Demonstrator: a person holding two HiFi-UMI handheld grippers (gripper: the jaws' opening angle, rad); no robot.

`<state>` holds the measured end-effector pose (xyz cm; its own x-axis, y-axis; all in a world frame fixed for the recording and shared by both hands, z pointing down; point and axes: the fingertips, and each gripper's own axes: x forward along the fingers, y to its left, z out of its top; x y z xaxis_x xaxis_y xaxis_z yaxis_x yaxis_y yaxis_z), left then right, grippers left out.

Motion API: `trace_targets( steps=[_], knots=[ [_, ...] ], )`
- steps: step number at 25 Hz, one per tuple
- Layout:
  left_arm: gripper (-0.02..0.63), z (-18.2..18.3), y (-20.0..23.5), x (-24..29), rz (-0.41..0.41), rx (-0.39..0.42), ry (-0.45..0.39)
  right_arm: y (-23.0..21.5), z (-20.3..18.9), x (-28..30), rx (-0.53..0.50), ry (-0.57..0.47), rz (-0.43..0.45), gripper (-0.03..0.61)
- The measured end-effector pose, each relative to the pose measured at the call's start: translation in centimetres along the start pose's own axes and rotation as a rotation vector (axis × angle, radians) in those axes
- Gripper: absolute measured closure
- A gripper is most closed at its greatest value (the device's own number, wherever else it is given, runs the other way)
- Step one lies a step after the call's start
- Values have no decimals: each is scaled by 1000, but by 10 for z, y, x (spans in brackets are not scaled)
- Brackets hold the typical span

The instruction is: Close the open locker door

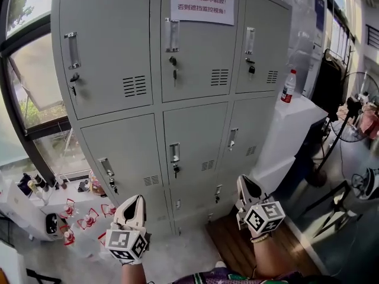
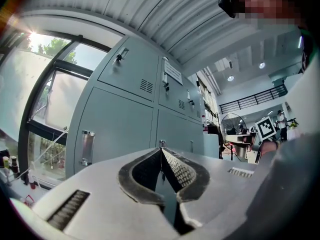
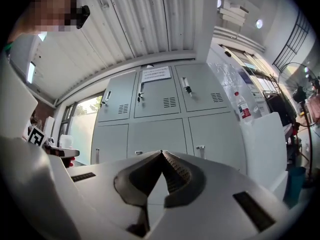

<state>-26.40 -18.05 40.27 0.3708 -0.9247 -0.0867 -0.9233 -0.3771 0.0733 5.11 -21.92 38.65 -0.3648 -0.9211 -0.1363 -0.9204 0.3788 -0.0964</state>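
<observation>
Every door of the grey lockers (image 1: 192, 138) looked flush, with none visibly ajar, straight ahead of both grippers. The left gripper (image 1: 137, 201) and right gripper (image 1: 244, 182) were closed and empty, apart from the low doors. A needless shove risked snagging the dangling keys (image 1: 175, 169).

The grey locker bank (image 1: 177, 99) forms a flat wall ahead, its doors flush, with only the handles (image 1: 72, 50) and hanging keys (image 1: 174, 74) standing proud. The floor strip (image 1: 183, 247) before it lies open. On the right a white cabinet (image 1: 290, 141) topped by a bottle (image 1: 288, 86) butts against the lockers, with a standing fan (image 1: 354, 105) beyond. Red-and-white clutter (image 1: 83, 218) hems the left.
</observation>
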Motion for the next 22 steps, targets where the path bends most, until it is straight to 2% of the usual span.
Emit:
trace_targets(
  steps=[11, 22],
  knots=[
    [591, -3, -15, 15, -34, 2, 7, -12, 0, -7, -32, 9, -18, 575],
    [591, 0, -18, 11, -33, 8, 12, -5, -6, -3, -48, 19, -4, 575]
  ],
)
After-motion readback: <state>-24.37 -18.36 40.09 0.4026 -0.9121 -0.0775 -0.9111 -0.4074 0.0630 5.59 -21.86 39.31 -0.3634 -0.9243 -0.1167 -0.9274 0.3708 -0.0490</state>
